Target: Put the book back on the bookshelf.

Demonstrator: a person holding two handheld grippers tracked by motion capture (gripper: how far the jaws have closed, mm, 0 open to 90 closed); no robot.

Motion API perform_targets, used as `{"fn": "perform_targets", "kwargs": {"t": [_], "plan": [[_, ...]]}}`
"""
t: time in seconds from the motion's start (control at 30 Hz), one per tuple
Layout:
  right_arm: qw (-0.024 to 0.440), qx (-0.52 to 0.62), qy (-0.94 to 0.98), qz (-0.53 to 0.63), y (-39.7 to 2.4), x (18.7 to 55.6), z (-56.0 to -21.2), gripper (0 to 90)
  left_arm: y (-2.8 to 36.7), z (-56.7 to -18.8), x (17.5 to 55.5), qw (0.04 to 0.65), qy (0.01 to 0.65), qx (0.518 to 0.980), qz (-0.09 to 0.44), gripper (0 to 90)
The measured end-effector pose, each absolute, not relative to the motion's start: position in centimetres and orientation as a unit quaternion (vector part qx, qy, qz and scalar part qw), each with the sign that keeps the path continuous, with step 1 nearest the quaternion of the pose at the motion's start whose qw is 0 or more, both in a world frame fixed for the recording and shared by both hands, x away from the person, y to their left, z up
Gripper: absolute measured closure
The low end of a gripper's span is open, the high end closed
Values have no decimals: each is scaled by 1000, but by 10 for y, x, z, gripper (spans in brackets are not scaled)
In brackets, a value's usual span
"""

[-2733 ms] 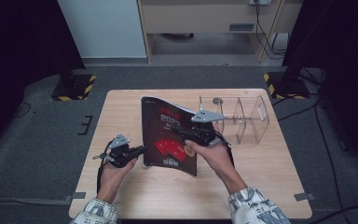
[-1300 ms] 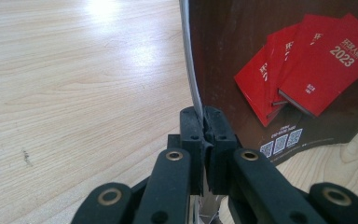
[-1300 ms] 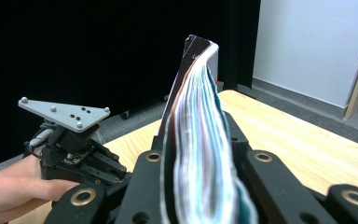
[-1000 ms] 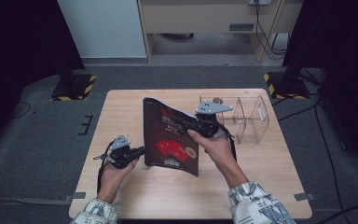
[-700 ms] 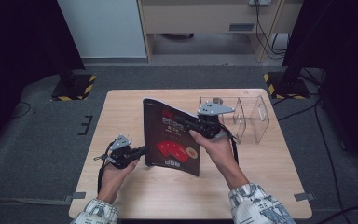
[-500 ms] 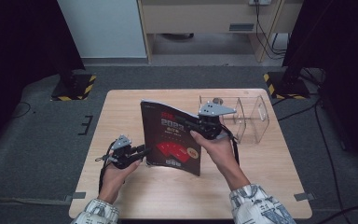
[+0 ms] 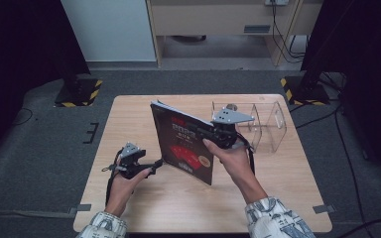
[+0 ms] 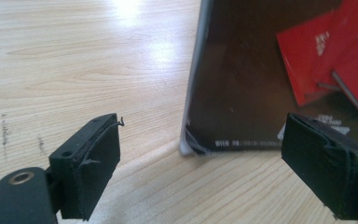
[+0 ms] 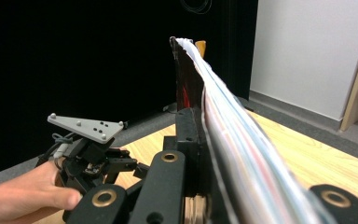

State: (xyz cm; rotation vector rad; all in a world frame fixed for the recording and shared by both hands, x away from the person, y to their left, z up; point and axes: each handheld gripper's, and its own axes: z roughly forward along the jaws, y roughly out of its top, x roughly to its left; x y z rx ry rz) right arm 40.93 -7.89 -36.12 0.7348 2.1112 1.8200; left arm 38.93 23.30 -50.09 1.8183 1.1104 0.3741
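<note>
Moved: our left gripper [image 7: 155, 165] has just been opening; its jaws now stand wide and off the magazine [image 7: 181, 141], which it pinched a second ago.
Left gripper risk: the magazine's lower corner [image 8: 191, 144] rests on the table [image 7: 278, 198] just ahead, between the spread jaws; a nudge could kick it sideways.
Right gripper [image 7: 203, 132]: clamped on the magazine's edge [image 9: 223, 126], sole support.
Magazine risk: upright and floppy, we judge it may sag or slip.
Far: clear box [image 7: 258, 121], which a swing could strike.

The print on the dark magazine [image 7: 183, 144] cover is too blurred to read.
</note>
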Motion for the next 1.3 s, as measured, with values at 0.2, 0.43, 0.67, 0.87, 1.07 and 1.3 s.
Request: {"fn": "perform_targets", "kwargs": {"t": [0.2,0.43,0.67,0.87,1.07,1.3], "plan": [[136,259,721,627,-83,409,-359,870,232,-501,390,472,453,739,158,70],[138,259,719,630,-91,406,-356,870,230,-503,390,467,450,745,153,70],[137,262,711,637,-96,402,-355,870,231,-501,389,447,452,748,190,94],[138,261,712,637,-98,398,-353,870,236,-503,390,438,464,746,190,94],[144,264,711,636,-101,393,-352,870,233,-503,389,430,461,751,198,94],[149,271,710,633,-109,387,-352,870,235,-504,390,421,468,750,204,94]]}}
